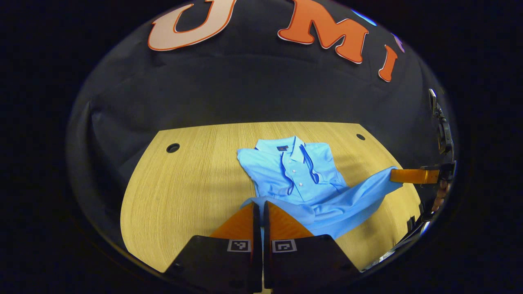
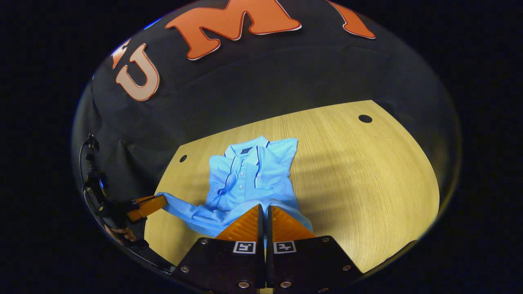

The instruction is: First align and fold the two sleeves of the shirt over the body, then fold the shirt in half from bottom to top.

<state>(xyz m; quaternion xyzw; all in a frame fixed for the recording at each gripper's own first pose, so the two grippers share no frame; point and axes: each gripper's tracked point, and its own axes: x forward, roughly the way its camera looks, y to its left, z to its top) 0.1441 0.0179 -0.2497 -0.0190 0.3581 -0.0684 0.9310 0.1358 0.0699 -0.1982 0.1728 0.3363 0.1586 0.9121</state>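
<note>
A light blue polo shirt (image 1: 294, 171) lies collar-far on the wooden table (image 1: 184, 192), with both sleeves folded in over the body. My left gripper (image 1: 258, 203) is shut on one bottom corner of the hem, which is raised off the table. In the left gripper view, my right gripper (image 1: 394, 175) pinches the other hem corner at the right, and the cloth stretches between the two. In the right gripper view the shirt (image 2: 249, 175) runs away from my right gripper (image 2: 264, 206), which is shut on the hem. My left gripper (image 2: 161, 201) holds its corner at the left.
The table (image 2: 367, 171) has round cable holes near its far corners (image 1: 173, 148) (image 2: 365, 118). Black cloth walls close in behind and beside it. A hand (image 2: 122, 233) holds the left gripper at the table's near left edge.
</note>
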